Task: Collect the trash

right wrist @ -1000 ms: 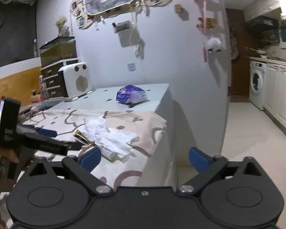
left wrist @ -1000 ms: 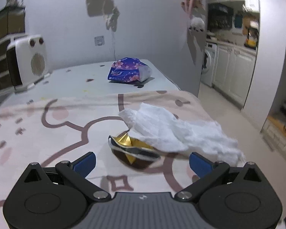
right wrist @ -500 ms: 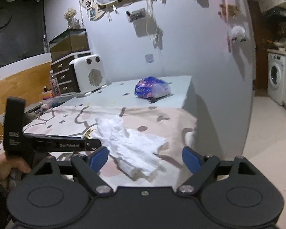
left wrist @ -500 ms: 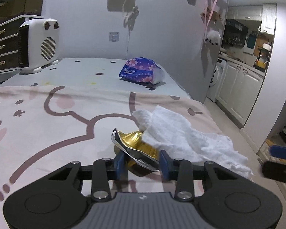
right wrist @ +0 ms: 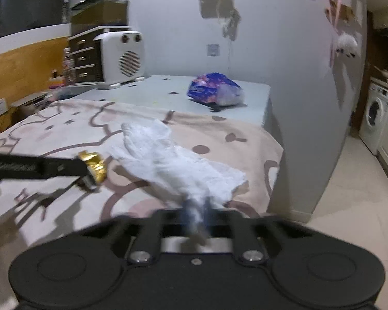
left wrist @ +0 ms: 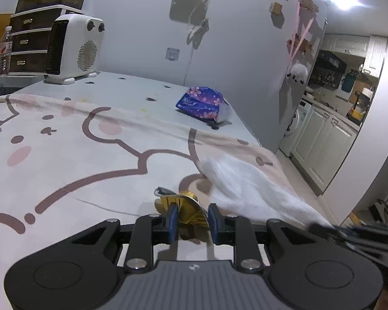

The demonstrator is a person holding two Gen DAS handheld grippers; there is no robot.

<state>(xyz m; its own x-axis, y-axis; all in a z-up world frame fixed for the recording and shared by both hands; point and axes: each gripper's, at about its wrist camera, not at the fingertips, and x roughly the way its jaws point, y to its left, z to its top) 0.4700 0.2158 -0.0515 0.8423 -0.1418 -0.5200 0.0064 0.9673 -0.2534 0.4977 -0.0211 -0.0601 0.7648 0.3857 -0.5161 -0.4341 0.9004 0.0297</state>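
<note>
Trash: gold wrapper (left wrist: 185,208) caught between closing left tool (left wrist: 191,219) pads | white tissue (right wrist: 178,165) pinched at its near edge by clenched right tool (right wrist: 196,215) | both on blanket-covered counter (left wrist: 64,155) | lifting, binning left.

i count two pieces of trash: one crumpled gold wrapper (left wrist: 186,208) at lower centre and one white tissue (left wrist: 248,191) to its right. further up: one purple tissue pack (left wrist: 203,104), one white heater (left wrist: 73,47) upper left, one bottle (left wrist: 4,51) at the left edge.
</note>
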